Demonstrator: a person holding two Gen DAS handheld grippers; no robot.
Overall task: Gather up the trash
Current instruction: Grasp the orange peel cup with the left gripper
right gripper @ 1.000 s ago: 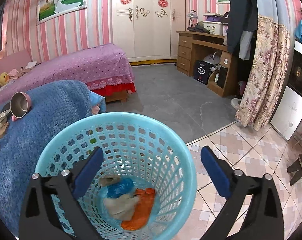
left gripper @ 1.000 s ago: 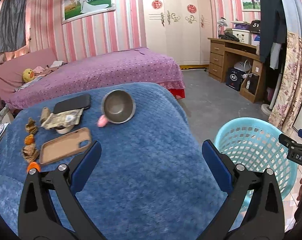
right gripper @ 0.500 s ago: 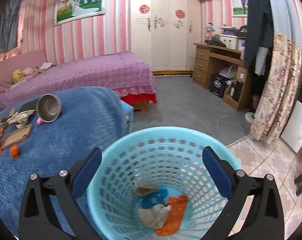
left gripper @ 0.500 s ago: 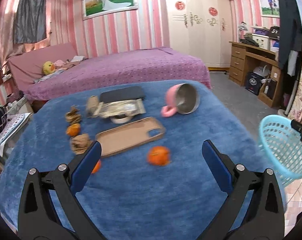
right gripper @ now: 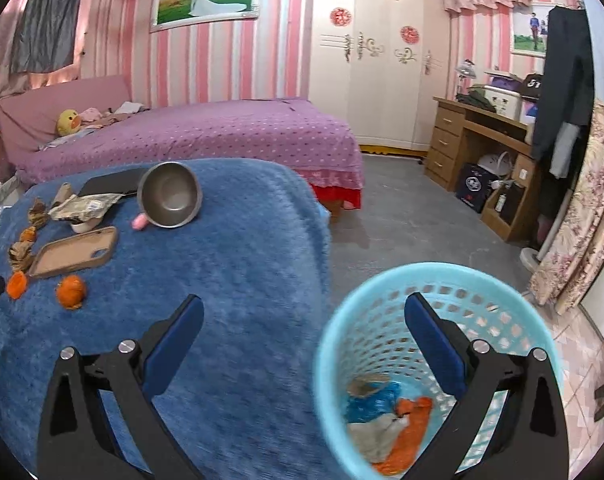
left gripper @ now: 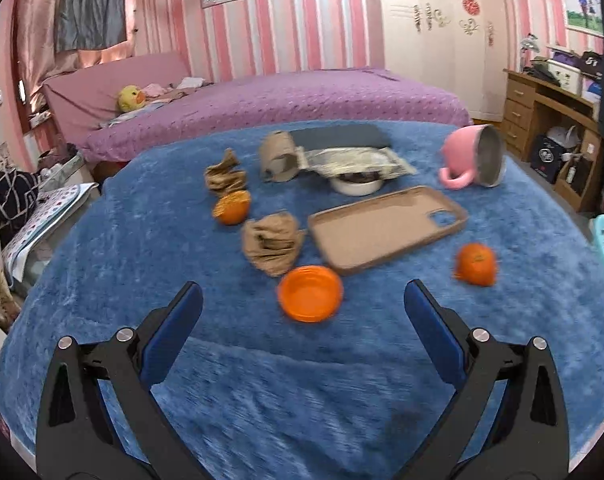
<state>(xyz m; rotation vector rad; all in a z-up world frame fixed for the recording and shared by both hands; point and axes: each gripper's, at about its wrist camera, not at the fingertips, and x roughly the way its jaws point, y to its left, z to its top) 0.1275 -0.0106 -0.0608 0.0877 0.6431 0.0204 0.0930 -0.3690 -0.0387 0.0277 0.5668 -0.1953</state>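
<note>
On the blue blanket (left gripper: 142,264), an orange peel cup (left gripper: 309,294) lies just ahead of my open, empty left gripper (left gripper: 302,316). Another orange piece (left gripper: 475,264) lies to the right and a third (left gripper: 230,208) further left. Crumpled brown paper (left gripper: 272,242) lies behind the peel, with more brown scraps (left gripper: 224,174) and a cardboard roll (left gripper: 278,156) further back. My right gripper (right gripper: 303,328) is open and empty, over the blanket edge and the light-blue basket (right gripper: 333,344), which holds orange, blue and beige trash (right gripper: 385,420).
A tan phone case (left gripper: 385,228), a tipped pink mug (left gripper: 475,158), a white dish under a wrapper (left gripper: 357,160) and a dark tablet (left gripper: 337,136) also lie on the blanket. A purple bed (right gripper: 206,132) stands behind, a wooden desk (right gripper: 477,140) to the right.
My left gripper has swung left from the basket side toward the orange peel and paper. My right gripper has moved left off the basket centre toward the blanket edge.
</note>
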